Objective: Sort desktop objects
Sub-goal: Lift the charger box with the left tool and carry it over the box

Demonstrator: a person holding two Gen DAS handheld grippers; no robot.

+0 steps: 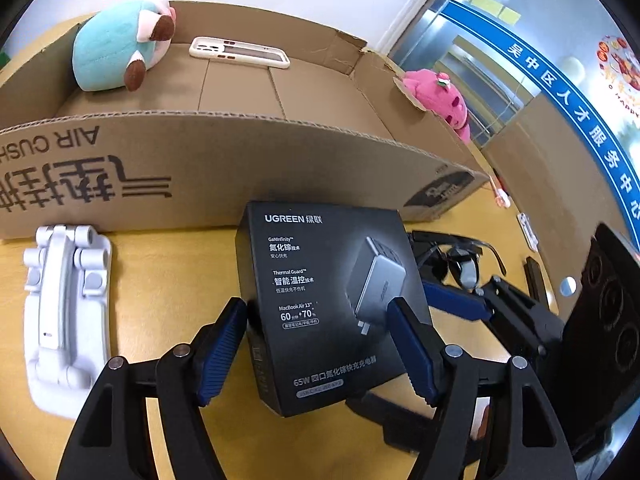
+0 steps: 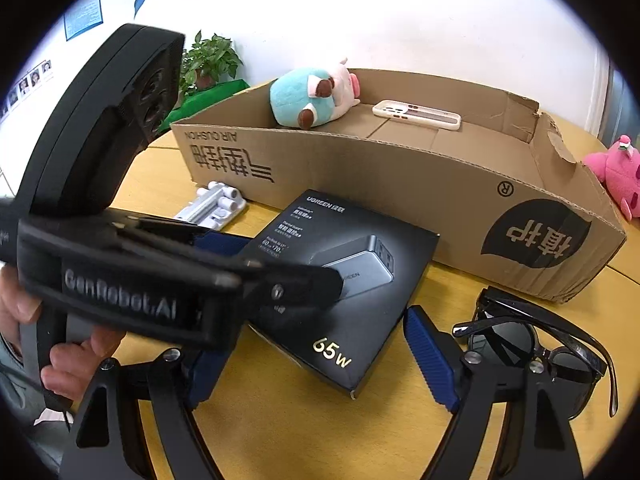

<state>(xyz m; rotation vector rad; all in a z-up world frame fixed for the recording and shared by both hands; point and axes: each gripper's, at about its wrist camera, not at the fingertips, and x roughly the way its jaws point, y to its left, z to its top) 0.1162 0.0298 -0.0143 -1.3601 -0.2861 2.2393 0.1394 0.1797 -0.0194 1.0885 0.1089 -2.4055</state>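
I have my left gripper [image 1: 316, 344] closed around the black rectangular cardboard UGREEN charger box [image 1: 328, 296], its blue ribbed pads pressed on the box's two long sides; the box sits tilted, and I judge it just lifted off or about to leave the yellow wooden desktop [image 1: 168, 272], right in front of the near wall of the long, shallow brown cardboard tray [image 1: 240, 160]. So the step in hand is the charger box, and the next move, as I read it, calls for raising it above that near wall, carrying it forward and setting it down on the bare tray floor without knocking what already lies there. My right gripper [image 2: 316, 364] hangs with its fingers spread apart and nothing between them, just beside the box and near the black-framed plastic sunglasses [image 2: 540, 344], which look like its likely next pick. Counting: inside the tray, one teal-and-white plush animal [image 1: 116, 48] and one cream-coloured phone case [image 1: 240, 53]; on the desk, one charger box, one pair of sunglasses, one white folding plastic stand [image 1: 66, 312] to the left, and one pink plush toy [image 1: 444, 102] beyond the tray's far right end. That makes two things sorted and four not yet in.
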